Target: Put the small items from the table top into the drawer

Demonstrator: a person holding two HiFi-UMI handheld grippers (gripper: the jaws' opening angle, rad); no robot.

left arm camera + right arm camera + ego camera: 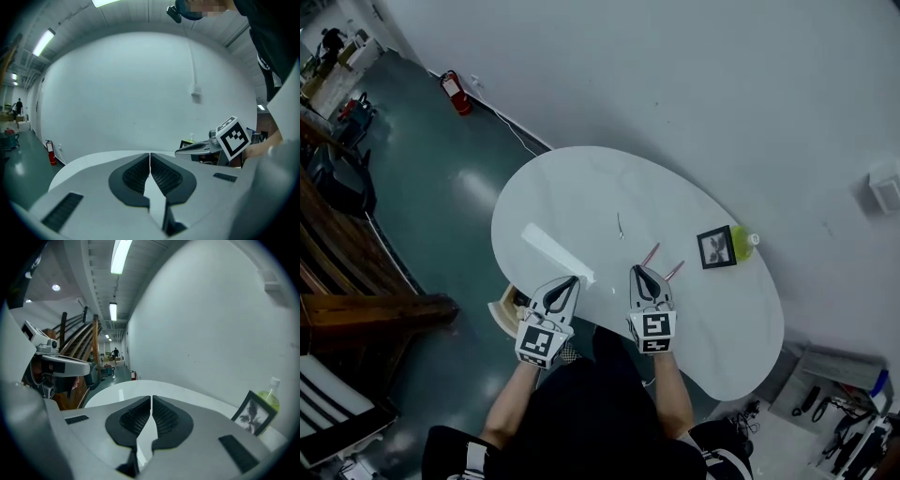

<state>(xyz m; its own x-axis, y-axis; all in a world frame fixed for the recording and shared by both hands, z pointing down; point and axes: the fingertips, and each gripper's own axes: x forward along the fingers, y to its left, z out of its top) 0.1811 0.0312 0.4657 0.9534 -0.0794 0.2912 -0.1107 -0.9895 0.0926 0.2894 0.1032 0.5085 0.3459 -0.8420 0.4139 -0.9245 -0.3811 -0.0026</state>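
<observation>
Progress looks nil: left gripper and right gripper hover closed and empty over the worktop; pens and pin (none yet stowed) await the drawer.

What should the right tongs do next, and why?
Probably open the right tongs and reach forward to the nearer pink stick. Their jaws are shut with nothing between them, and that stick lies just ahead of their tips on the white table, closer than the other small items.
</observation>
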